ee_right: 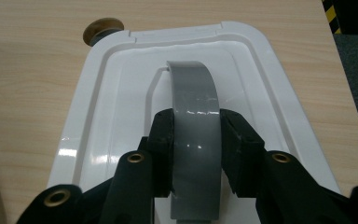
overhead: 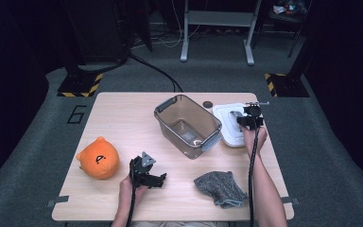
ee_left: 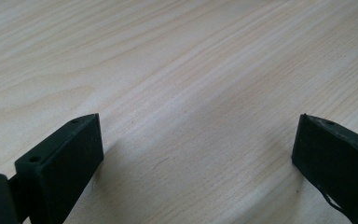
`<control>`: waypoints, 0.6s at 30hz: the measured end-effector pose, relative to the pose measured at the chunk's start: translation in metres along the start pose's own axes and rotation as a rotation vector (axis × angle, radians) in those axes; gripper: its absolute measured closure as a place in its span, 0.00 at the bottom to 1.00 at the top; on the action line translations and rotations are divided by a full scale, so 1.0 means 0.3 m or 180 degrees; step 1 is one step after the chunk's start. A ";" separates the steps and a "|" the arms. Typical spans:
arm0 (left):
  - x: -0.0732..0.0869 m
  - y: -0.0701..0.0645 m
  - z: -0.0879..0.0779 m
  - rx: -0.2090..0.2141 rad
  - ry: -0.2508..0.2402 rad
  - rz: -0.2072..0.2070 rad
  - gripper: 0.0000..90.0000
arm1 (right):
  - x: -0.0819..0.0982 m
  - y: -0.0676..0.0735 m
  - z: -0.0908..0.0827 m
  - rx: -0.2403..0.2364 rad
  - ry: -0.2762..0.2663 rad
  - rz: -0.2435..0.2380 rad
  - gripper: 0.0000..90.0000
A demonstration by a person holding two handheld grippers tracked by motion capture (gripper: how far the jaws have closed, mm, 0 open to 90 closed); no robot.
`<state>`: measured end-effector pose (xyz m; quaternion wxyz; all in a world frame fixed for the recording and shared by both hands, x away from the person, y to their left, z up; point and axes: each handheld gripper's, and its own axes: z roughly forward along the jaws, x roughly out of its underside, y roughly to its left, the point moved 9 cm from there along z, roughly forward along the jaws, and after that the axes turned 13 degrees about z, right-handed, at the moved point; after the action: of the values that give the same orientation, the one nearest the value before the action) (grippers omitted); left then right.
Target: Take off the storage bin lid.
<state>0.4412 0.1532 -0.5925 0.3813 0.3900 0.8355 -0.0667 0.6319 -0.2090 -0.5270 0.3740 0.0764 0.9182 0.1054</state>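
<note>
Between the right gripper's (ee_right: 197, 154) clamped jaws sits the grey arched handle (ee_right: 193, 98) of the white plastic lid (overhead: 230, 124), lying beside the clear bin (overhead: 187, 124), while the left gripper (overhead: 147, 176) rests open-jawed on the pale wooden table (overhead: 123, 113) above grey carpet (overhead: 47, 113).

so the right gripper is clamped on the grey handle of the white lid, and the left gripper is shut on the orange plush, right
Not quite. The left gripper is not shut on the orange plush: the left gripper view shows its jaws standing wide apart over the bare table, with nothing between them. The rest holds: the right gripper is clamped on the grey handle of the white lid.
</note>
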 end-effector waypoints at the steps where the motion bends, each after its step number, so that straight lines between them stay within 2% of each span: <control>1: 0.000 0.000 0.000 0.0000 0.0000 0.0000 0.02 | 0.003 0.001 0.007 0.0019 0.0000 0.0007 0.74; 7: 0.000 -0.001 0.000 0.0003 -0.0002 -0.0005 0.02 | 0.018 0.005 0.032 0.0085 0.0025 -0.0004 0.74; 9: 0.000 -0.001 0.000 0.0004 -0.0001 -0.0006 0.02 | 0.024 0.005 0.041 0.0077 0.0044 -0.0055 0.73; 12: 0.000 -0.001 0.000 0.0004 -0.0002 -0.0005 0.02 | 0.033 0.002 0.051 0.0075 0.0069 -0.0050 0.73; 15: 0.000 -0.001 0.000 0.0003 -0.0002 -0.0005 0.02 | 0.037 0.001 0.046 0.0034 0.0086 0.0000 0.65; 18: 0.000 -0.001 0.000 0.0003 -0.0002 -0.0005 0.02 | 0.034 0.002 0.032 -0.0037 0.0077 -0.0028 0.53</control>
<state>0.4410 0.1530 -0.5925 0.3813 0.3895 0.8357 -0.0675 0.6313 -0.2049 -0.5404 0.3638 0.0689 0.9224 0.1101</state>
